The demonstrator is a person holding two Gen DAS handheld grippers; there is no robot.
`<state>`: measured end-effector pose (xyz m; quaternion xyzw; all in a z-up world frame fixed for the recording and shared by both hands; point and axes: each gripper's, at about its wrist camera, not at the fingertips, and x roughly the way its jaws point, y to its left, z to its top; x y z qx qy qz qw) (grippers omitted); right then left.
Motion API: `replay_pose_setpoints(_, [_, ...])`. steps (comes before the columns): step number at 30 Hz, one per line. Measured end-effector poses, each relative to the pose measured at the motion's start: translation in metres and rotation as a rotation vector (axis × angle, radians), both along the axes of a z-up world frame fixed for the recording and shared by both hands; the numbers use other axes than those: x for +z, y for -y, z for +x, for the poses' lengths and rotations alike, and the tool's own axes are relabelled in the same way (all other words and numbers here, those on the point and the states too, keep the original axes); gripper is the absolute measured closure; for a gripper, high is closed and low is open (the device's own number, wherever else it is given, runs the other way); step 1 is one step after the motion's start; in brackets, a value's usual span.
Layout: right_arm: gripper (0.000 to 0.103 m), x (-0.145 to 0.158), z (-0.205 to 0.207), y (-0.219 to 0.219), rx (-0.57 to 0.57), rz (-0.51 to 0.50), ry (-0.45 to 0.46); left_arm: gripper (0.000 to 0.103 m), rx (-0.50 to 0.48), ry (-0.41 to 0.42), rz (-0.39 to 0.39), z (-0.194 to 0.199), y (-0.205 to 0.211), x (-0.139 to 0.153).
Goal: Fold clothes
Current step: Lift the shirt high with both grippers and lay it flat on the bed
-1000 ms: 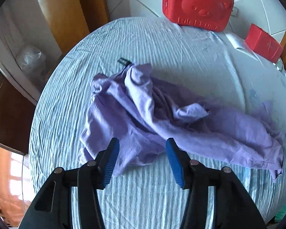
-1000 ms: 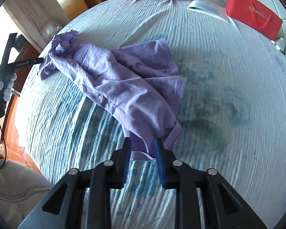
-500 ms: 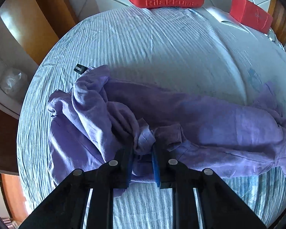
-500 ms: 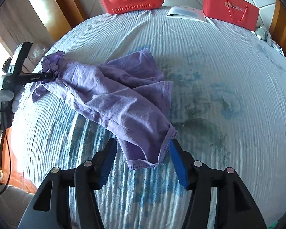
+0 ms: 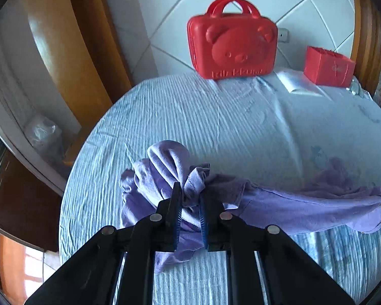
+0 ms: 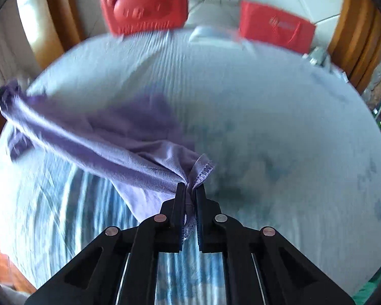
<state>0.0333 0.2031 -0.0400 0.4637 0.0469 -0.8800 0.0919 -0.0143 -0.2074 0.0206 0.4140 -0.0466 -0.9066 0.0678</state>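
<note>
garment now pinched at both ends and lifted

the left gripper (image 5: pixel 190 198) is clamped on a bunched fold of the purple garment (image 5: pixel 292 206), where a second ago its jaws were spread above the cloth. the right gripper (image 6: pixel 189 190) is now closed on the stitched hem (image 6: pixel 203 170), after being open half a second ago. between the two grips the garment is pulled into a taut band, raised off the blue striped bedsheet (image 5: pixel 216 117). the rest is left hanging in crumples at the near left. a spread-out is judged to be next, before any fold. the red bear case (image 5: pixel 232 42) and red bag (image 5: pixel 329 67) are left at the far edge.
</note>
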Motion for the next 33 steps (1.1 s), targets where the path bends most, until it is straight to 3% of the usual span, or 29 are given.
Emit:
replay_pose_setpoints(8, [0.098,0.158,0.032,-0.048,-0.085,-0.071,-0.471,0.092,-0.081,-0.308,-0.048,0.03,-0.03,0.12])
replay_pose_setpoints(14, [0.098,0.259,0.08,-0.065,-0.103,-0.106,-0.76,0.092,-0.12,-0.502,0.0,0.067,-0.046,0.183])
replay_pose_setpoints(17, [0.098,0.297,0.105,-0.068,-0.108,-0.087,-0.879,0.092,-0.139,-0.568,0.034,0.081,-0.055,0.208])
replay_pose_setpoints(20, [0.098,0.331,0.112,-0.073,-0.105,-0.094,-0.966,0.092,-0.17,-0.572,0.051,0.073,-0.067,0.221])
replay_pose_setpoints(24, [0.098,0.346,0.081,-0.075,-0.139,-0.06,-0.977,0.091,-0.187,-0.513,0.03,0.026,-0.094,0.213])
replay_pose_setpoints(26, [0.098,0.341,0.047,-0.081,-0.157,-0.053,-0.91,0.091,-0.176,-0.467,0.01,-0.009,-0.11,0.203])
replay_pose_setpoints(30, [0.098,0.3,-0.049,-0.095,-0.202,-0.02,-0.711,0.091,-0.14,-0.35,-0.018,-0.102,-0.136,0.164])
replay_pose_setpoints(33, [0.098,0.251,-0.126,-0.097,-0.233,0.018,-0.572,0.091,-0.116,-0.263,-0.045,-0.179,-0.155,0.124])
